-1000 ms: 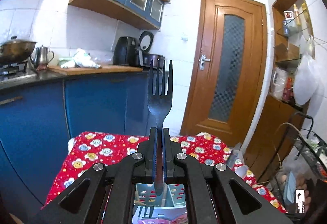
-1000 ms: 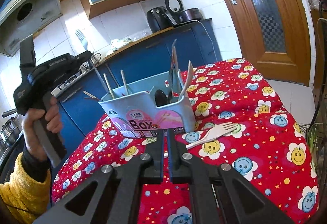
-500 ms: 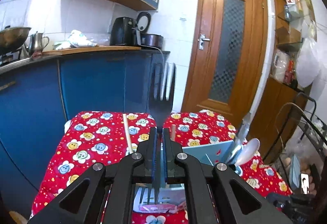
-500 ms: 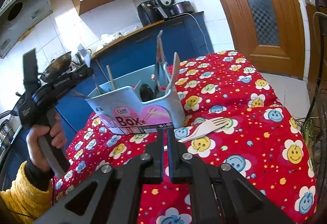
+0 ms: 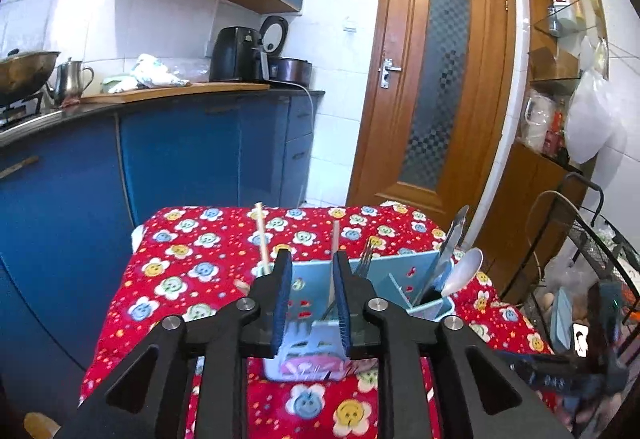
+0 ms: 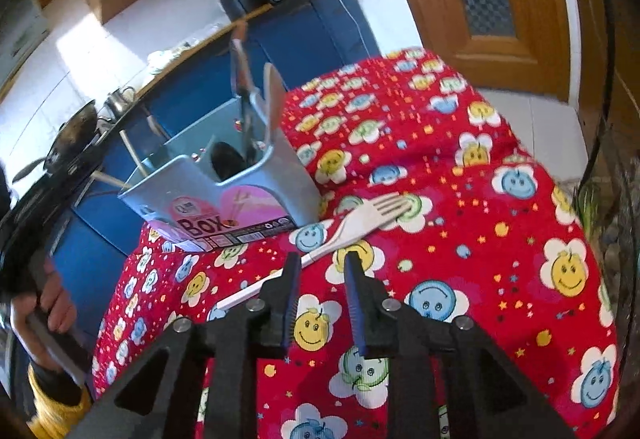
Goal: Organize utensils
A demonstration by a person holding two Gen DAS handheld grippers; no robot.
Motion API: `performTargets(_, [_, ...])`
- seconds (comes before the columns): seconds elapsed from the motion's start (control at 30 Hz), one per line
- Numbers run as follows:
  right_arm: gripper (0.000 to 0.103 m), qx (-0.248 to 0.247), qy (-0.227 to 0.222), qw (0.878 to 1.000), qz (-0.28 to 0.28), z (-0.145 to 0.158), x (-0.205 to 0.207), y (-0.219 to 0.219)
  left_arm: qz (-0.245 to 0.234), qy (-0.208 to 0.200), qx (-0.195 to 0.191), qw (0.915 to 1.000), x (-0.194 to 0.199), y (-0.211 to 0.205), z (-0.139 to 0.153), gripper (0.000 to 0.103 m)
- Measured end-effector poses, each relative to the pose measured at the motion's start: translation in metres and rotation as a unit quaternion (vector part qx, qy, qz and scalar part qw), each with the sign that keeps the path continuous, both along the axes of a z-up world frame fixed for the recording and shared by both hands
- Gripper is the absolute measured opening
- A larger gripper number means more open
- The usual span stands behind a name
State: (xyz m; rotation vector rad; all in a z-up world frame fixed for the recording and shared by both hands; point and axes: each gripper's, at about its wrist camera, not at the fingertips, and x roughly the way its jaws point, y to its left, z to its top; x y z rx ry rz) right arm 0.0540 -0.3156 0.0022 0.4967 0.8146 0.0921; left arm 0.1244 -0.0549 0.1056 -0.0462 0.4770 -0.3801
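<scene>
Hiding part of the white fork's (image 6: pixel 362 221) handle, right gripper (image 6: pixel 320 271) gapes.

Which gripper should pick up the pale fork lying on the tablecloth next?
Right. The right gripper is open, with the fork lying just ahead of its fingertips. The left gripper, also open, hangs over the utensil box, away from it.
</scene>
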Motion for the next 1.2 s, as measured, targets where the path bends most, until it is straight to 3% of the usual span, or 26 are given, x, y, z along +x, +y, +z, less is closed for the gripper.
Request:
performTargets(0.33, [0.032,0.016,0.055,0.998,-0.031,-0.004,0.019,0.005,0.02,0.032,0.015,0.9992,-0.018,0.03,-0.013,0.028])
performTargets(0.67, [0.035,0.022,0.132,0.987,-0.094,-0.012,0.05,0.004,0.03,0.053,0.007,0.9981,-0.024,0.052,-0.032,0.028])
performTargets(1.0, [0.036,-0.025,0.202,0.973,-0.108,-0.011,0.076,0.016,0.026,0.077,-0.015,0.9966,-0.021,0.062,-0.049,0.028])
performTargets(1.1, [0.024,-0.055,0.211,0.97,-0.11,-0.011,0.081,0.022,0.022,0.082,-0.022,0.9961,-0.021,0.063,-0.053,0.028])
performTargets(1.2, [0.015,-0.038,0.209,0.97,-0.115,-0.013,0.08,0.017,0.018,0.089,-0.025,0.9956,-0.021,0.062,-0.056,0.028])
